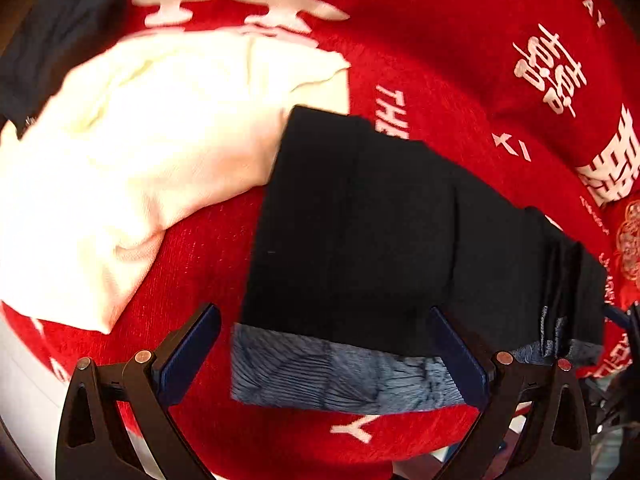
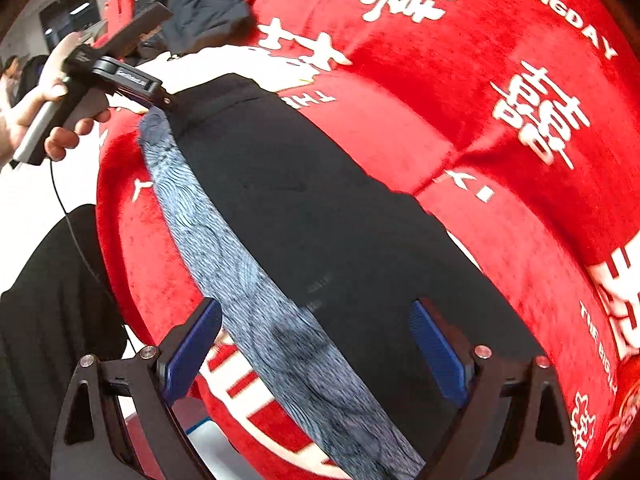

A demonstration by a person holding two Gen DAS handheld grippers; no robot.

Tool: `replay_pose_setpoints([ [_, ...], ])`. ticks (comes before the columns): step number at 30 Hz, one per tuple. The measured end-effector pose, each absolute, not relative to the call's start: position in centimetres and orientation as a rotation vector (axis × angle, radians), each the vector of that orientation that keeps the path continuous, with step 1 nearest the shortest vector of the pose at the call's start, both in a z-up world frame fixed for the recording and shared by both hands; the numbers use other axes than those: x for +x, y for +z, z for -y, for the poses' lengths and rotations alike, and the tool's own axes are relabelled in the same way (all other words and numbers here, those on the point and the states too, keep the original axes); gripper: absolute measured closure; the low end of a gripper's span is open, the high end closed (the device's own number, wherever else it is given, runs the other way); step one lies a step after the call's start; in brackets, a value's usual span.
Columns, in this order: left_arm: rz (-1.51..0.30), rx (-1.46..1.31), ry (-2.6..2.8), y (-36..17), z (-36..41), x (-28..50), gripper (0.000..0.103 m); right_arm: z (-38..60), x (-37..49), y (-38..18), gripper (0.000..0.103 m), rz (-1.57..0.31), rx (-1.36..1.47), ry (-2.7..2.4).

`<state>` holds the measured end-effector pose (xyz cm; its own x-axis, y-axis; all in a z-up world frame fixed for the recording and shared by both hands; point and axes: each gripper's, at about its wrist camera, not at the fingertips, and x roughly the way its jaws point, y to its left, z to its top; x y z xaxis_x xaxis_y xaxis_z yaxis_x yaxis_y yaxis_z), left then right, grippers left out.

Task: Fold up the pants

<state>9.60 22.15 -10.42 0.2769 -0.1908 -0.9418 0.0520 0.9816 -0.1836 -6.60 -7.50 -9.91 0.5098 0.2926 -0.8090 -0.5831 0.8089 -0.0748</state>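
Black pants (image 1: 380,232) lie folded on the red cloth, with a grey patterned waistband (image 1: 344,372) along the near edge. My left gripper (image 1: 328,352) is open, its blue pads (image 1: 188,356) straddling the waistband just above it. In the right wrist view the pants (image 2: 320,216) stretch away to the upper left, waistband (image 2: 256,292) on their left side. My right gripper (image 2: 316,348) is open and empty above the near end. The left gripper (image 2: 120,80) shows there too, held by a hand at the pants' far end.
A red cloth with white lettering (image 1: 460,60) covers the table. A cream garment (image 1: 140,152) lies left of the pants, touching their far corner. A dark garment (image 1: 56,40) lies at the far left. The table edge and white floor (image 2: 36,196) are to the left.
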Motion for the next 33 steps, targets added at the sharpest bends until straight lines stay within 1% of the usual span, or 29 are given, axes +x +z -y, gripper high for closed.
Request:
replay_pose_setpoints([
  [5,-1.317,-0.267,-0.243,-11.5,-24.7,10.1,0.000,5.1,-6.6,-9.7,0.007,-0.888,-0.359,0.601],
  [11,-1.351,-0.227,-0.318,-12.2,-23.8,10.5,0.000,1.0,-6.3,-10.4,0.007,-0.882,-0.436,0.682],
  [14,-1.352,-0.274,-0.393,-11.8,-23.8,11.0,0.001,-0.5,-6.4,-10.3,0.007,-0.870,-0.440,0.716],
  [15,-1.348,-0.280,-0.399,-11.9,-24.0,10.9,0.006,-0.8,-6.4,-10.2,0.007,-0.869,-0.435,0.724],
  [16,-1.343,-0.264,-0.385,-11.9,-24.3,11.0,0.019,-1.2,-6.5,-10.1,0.007,-0.866,-0.429,0.734],
  [17,-1.339,-0.251,-0.373,-11.7,-24.5,11.0,0.026,-1.5,-6.5,-10.1,0.007,-0.862,-0.432,0.739],
  [19,-1.341,-0.275,-0.365,-11.3,-25.4,10.9,0.050,-2.4,-6.4,-10.2,0.007,-0.851,-0.454,0.744],
  [22,-1.358,-0.302,-0.364,-11.2,-26.2,10.9,0.054,-5.2,-6.2,-10.7,0.007,-0.804,-0.565,0.742],
  [27,-1.398,-0.306,-0.336,-11.6,-26.2,11.5,0.054,-11.9,-6.6,-12.0,0.007,-0.677,-0.752,0.782],
  [31,-1.429,-0.316,-0.342,-11.6,-26.2,11.8,0.054,-17.1,-6.8,-14.4,0.007,-0.555,-0.955,0.708],
  [32,-1.433,-0.317,-0.346,-11.6,-26.3,11.8,0.054,-17.8,-6.4,-15.0,0.007,-0.535,-0.985,0.679],
  [33,-1.436,-0.316,-0.352,-11.6,-26.4,11.8,0.054,-18.2,-5.8,-15.3,0.012,-0.532,-0.985,0.656],
])
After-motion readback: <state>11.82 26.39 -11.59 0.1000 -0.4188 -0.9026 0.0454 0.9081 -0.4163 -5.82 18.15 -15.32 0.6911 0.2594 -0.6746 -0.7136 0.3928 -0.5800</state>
